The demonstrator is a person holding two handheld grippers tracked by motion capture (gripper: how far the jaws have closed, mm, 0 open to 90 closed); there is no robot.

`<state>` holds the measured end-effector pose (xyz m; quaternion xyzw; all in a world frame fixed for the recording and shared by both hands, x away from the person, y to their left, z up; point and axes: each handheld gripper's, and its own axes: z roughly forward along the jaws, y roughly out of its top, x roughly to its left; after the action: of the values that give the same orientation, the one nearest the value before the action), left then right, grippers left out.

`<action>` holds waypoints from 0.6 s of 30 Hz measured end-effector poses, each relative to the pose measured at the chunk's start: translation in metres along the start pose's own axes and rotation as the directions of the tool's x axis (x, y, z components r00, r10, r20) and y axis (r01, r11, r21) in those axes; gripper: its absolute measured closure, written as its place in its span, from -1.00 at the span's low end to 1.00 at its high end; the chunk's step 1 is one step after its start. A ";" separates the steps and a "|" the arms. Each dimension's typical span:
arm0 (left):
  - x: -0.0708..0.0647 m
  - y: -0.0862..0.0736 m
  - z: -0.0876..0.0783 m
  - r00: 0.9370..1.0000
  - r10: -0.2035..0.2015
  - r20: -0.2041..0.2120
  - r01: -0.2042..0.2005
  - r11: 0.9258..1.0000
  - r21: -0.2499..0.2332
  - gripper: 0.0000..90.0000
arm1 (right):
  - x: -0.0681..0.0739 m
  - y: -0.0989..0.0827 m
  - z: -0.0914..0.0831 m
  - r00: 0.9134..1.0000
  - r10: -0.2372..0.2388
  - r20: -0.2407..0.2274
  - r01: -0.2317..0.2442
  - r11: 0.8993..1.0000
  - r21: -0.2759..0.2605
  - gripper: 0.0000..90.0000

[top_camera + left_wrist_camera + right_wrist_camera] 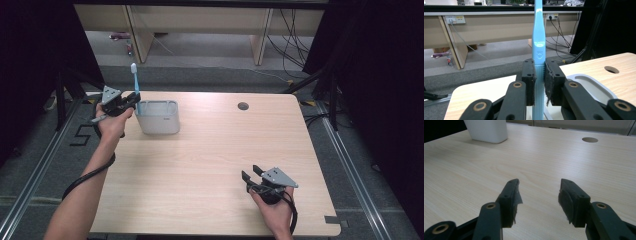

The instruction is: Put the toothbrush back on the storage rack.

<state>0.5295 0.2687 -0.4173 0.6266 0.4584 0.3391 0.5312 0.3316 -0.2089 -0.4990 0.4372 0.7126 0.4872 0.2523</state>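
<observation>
- My bench is pale wood with a round hole; desks and cables stand beyond.
- My left hand-held gripper clamps a blue toothbrush upright, touching the white holder's rim.
- My right hand-held gripper rests open, well apart from it.

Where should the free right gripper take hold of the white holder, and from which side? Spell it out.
Grip one long wall of the white holder near its rim, coming straight down from above with one jaw inside and one outside. It stands upright with its mouth open upward, and its body looks too wide for the open right gripper to span. Stay toward its right end: the left gripper holds the blue toothbrush at its left.
</observation>
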 end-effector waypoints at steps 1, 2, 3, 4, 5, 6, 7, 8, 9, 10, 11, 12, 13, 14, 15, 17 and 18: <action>0.000 0.000 0.000 1.000 0.001 -0.001 -0.001 1.000 0.002 0.74 | 0.000 0.000 0.000 1.000 0.009 -0.003 -0.009 1.000 0.003 0.13; 0.000 0.000 0.000 1.000 0.004 -0.002 -0.004 1.000 0.004 0.74 | 0.001 0.000 0.000 1.000 0.015 -0.002 -0.015 1.000 0.004 0.13; 0.000 0.000 0.000 1.000 0.003 -0.002 -0.003 1.000 0.005 0.74 | 0.000 0.000 -0.001 1.000 0.004 0.006 -0.004 1.000 0.001 0.13; 0.000 -0.001 0.000 1.000 0.004 -0.003 -0.004 1.000 0.007 0.74 | -0.001 0.001 -0.001 1.000 -0.007 0.009 0.007 1.000 -0.002 0.13; 0.000 -0.001 0.000 1.000 0.005 -0.003 -0.005 1.000 0.008 0.74 | -0.001 0.001 -0.001 1.000 -0.008 0.009 0.008 1.000 -0.001 0.13; 0.000 -0.001 0.000 1.000 0.005 -0.003 -0.004 1.000 0.011 0.74 | -0.001 0.001 -0.001 1.000 -0.008 0.010 0.008 1.000 -0.002 0.13; 0.000 -0.002 0.000 1.000 0.004 -0.002 -0.004 1.000 0.014 0.74 | -0.001 0.001 -0.001 1.000 -0.007 0.010 0.008 1.000 -0.002 0.13; 0.000 -0.002 0.000 1.000 0.007 -0.003 -0.006 1.000 0.017 0.74 | -0.001 0.000 0.000 1.000 -0.010 0.011 0.011 1.000 -0.013 0.13; 0.001 -0.003 0.001 1.000 0.006 -0.003 -0.006 1.000 0.018 0.74 | -0.001 0.000 0.000 1.000 -0.013 0.009 0.013 1.000 -0.013 0.13; 0.001 -0.003 0.001 1.000 0.003 -0.003 -0.003 1.000 0.022 0.74 | -0.001 0.000 0.000 1.000 -0.012 0.010 0.012 1.000 -0.014 0.13; 0.001 -0.004 0.001 1.000 0.005 -0.003 -0.005 1.000 0.026 0.74 | -0.001 0.001 -0.001 1.000 -0.015 0.011 0.016 1.000 -0.007 0.13; 0.001 -0.004 0.001 1.000 0.008 -0.003 -0.008 1.000 0.030 0.74 | -0.001 0.000 0.000 1.000 -0.010 0.008 0.010 1.000 -0.015 0.13; 0.001 -0.005 0.001 1.000 0.008 -0.004 -0.008 0.999 0.031 0.74 | -0.001 0.000 0.000 1.000 -0.010 0.009 0.010 1.000 -0.014 0.13; 0.001 -0.005 0.001 1.000 0.008 -0.005 -0.008 0.999 0.031 0.74 | -0.001 0.001 -0.001 1.000 -0.008 0.010 0.008 1.000 -0.001 0.13; 0.001 -0.005 0.001 1.000 0.008 -0.005 -0.008 0.999 0.031 0.74 | -0.001 0.001 0.000 1.000 -0.005 0.007 0.005 1.000 -0.009 0.13; 0.001 -0.006 0.001 1.000 0.010 -0.006 -0.010 0.999 0.039 0.74 | -0.001 0.001 -0.001 1.000 -0.003 0.007 0.003 1.000 -0.008 0.13; 0.001 -0.007 0.002 1.000 0.011 -0.004 -0.011 0.999 0.044 0.74 | -0.001 0.001 -0.001 1.000 -0.009 0.011 0.009 1.000 0.000 0.13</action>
<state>0.5300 0.2693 -0.4242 0.6400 0.4634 0.3331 0.5145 0.3314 -0.2102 -0.4978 0.4367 0.7132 0.4837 0.2582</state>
